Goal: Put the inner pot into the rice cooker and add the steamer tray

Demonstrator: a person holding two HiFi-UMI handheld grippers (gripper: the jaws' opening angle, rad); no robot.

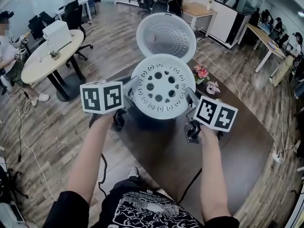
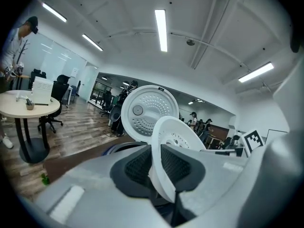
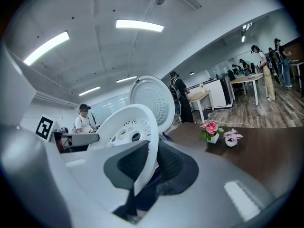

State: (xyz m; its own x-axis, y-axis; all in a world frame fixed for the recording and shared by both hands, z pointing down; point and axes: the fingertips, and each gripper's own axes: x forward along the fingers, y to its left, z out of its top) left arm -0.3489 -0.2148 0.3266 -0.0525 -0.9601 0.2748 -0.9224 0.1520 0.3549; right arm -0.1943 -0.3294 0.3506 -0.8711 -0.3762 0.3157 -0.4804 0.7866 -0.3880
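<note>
Both the left gripper and right gripper pinch the steamer tray above the open rice cooker by the desk's far edge; seating it apparently remains.

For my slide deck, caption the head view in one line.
Seen from above, the left gripper and right gripper clamp opposite rims of the perforated white steamer tray over the open rice cooker.

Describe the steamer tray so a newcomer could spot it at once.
On the dark table, find the rice cooker's raised round lid. Just nearer the person is the steamer tray, a white disc gripped at opposite edges by the left gripper and right gripper. Unlike the finely dimpled lid, it has large round holes.
</note>
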